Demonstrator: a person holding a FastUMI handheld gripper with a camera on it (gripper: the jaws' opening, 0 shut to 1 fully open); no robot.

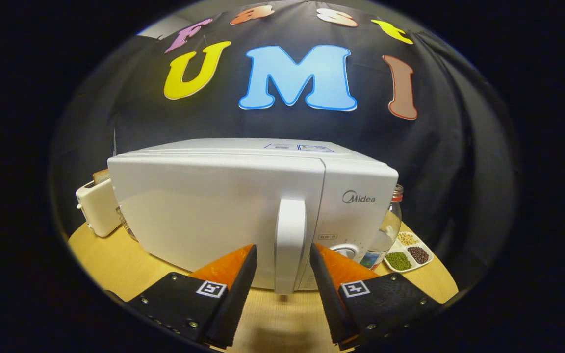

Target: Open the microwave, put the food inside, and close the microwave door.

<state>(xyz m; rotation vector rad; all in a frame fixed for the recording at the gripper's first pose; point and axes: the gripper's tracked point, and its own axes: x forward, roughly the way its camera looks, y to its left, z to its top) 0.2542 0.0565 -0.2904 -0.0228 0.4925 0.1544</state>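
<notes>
While you hold here, read these lines from nearest to farthest.

Tool: your tool (pixel 282 260) sits at the bottom centre of the frame, its fingers spread wide, one on each side of the door handle and neither pressing on it.

Handle: the handle (pixel 290 242) is a pale upright bar in the lower middle of the frame, long axis vertical, its lower end hanging just past the door's bottom edge.

Microwave: the microwave (pixel 243 211) fills the centre of the frame on the desk (pixel 272 318), door shut, front facing you, long axis running left to right; the dial (pixel 346 251) sits right of the handle, partly behind your right finger.

Risk: if you close off-centre, one finger may slide off the smooth bar; I judge a straight pull, rather than one that follows the door's swing, could drag the whole light oven toward you or twist the handle free.

Neighbours: a toaster (pixel 97 208) at middle left, a glass jar (pixel 389 223) and a divided dish of beans (pixel 408 252) at lower right stand close to the oven and could be knocked if it shifts.

Food: I cannot tell which item you are to load.
</notes>
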